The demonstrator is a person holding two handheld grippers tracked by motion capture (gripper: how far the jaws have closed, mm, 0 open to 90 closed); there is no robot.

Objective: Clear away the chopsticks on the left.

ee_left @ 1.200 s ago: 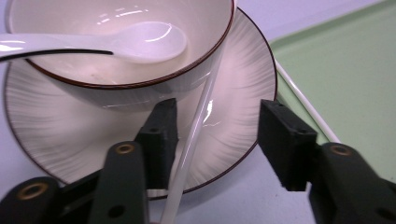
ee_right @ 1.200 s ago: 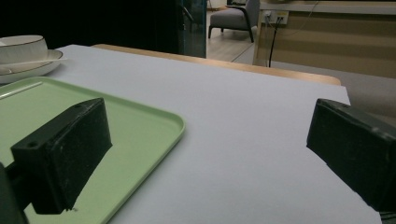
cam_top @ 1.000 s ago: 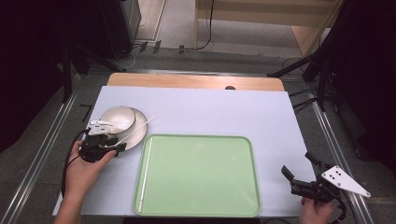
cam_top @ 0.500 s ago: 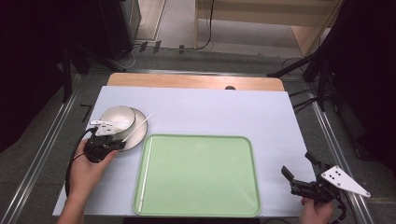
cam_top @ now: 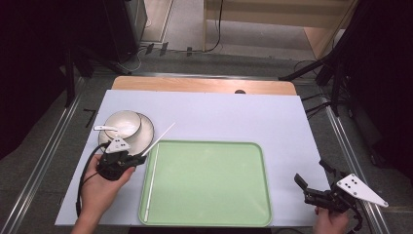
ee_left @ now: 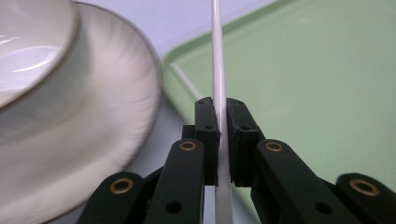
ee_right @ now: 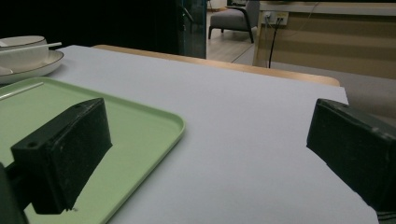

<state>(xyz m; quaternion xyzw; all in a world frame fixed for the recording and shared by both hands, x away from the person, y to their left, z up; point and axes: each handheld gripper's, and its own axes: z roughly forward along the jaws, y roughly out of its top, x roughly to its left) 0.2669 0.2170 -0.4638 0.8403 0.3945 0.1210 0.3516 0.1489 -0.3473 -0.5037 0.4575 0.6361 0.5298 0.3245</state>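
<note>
Chopstick (ee_left: 217, 70) pinched in left gripper (ee_left: 218, 140), seemingly above tray (ee_left: 327, 93).

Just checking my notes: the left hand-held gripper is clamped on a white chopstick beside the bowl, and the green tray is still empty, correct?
Not quite. The left hand-held gripper is clamped on a white chopstick beside the bowl, but the green tray is not empty: the high view shows a second chopstick lying along its left edge.
</note>
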